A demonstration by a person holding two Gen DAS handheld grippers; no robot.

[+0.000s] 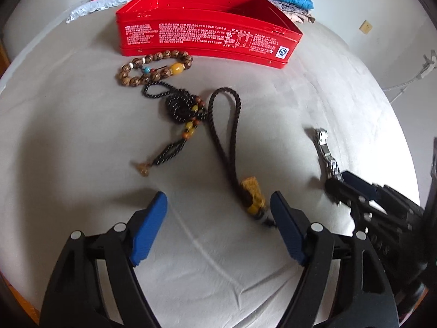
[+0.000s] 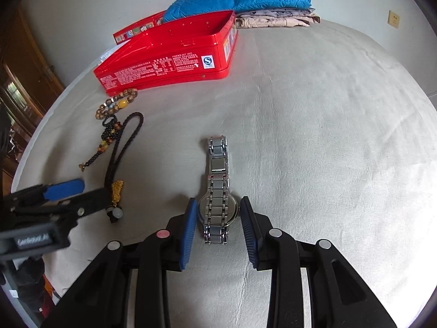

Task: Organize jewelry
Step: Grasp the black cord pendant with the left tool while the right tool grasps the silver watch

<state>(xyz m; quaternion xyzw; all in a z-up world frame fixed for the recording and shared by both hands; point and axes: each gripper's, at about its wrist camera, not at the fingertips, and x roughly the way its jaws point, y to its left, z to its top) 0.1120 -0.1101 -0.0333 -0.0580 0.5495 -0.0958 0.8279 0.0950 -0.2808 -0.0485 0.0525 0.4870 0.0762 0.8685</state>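
The left wrist view looks steeply down along its own blue-padded fingers [image 1: 148, 227], close above a pale bed sheet [image 1: 68, 125], facing the red tin [image 1: 202, 35]. The right wrist view sits to its right, tilted down likewise, close over a steel watch [image 2: 218, 188]. Both share the tin, the corded pendant [image 1: 254, 194], the watch and each other's gripper.

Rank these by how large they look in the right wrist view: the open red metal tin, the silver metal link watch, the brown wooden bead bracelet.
1. Open red metal tin, clearly the largest.
2. Silver metal link watch; it lies nearest the camera, so it may look bigger than it is.
3. Brown wooden bead bracelet, the smallest.
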